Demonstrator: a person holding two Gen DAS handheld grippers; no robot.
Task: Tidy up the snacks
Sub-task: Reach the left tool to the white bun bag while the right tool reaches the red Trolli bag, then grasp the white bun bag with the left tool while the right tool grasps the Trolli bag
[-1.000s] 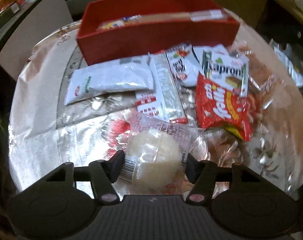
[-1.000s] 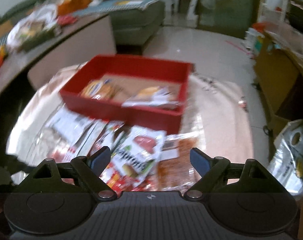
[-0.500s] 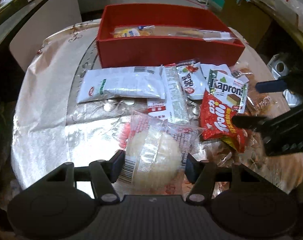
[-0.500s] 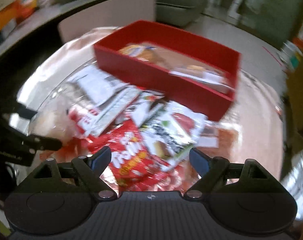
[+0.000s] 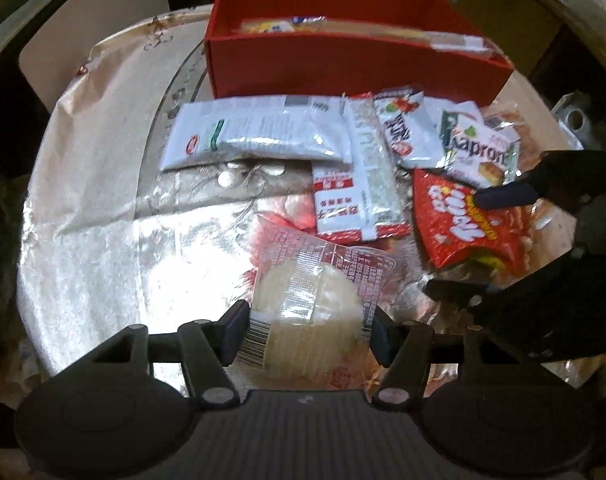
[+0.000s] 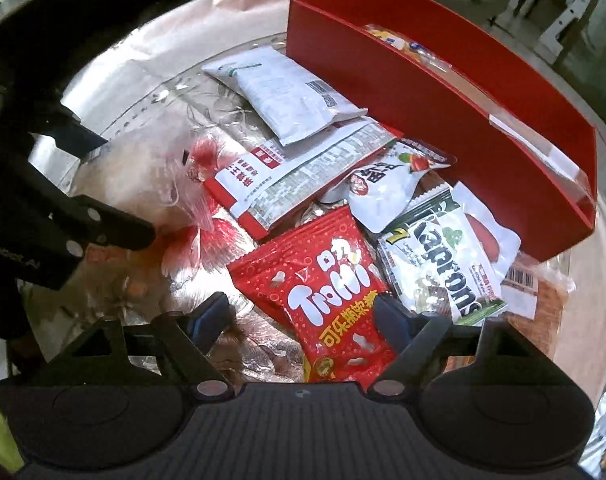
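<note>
My right gripper (image 6: 301, 312) has just come down over the red gummy bag (image 6: 327, 296), and its jaws have been narrowing as it drops; the bag now lies between the fingers at the lower centre of the right wrist view, but the pads do not press on it yet, so that gripper is open around it, not holding. I judge this to be the start of the next pick, with the bag bound for the red box (image 6: 455, 120) at the upper right of that frame, which already holds a few packets.

My left gripper (image 5: 309, 320) is closed on the clear-wrapped white bun (image 5: 307, 320) at the lower centre of its own view, both pads against the wrapper, the bun just above the shiny tablecloth (image 5: 103, 248).

A second ago the right wrist view looked level toward the box and the room beyond; now it looks steeply down on the pile. In the left view the right gripper was absent a second ago; now it fills the right edge, one finger over the red bag. The bun sits between my left fingers as it did then.
</note>
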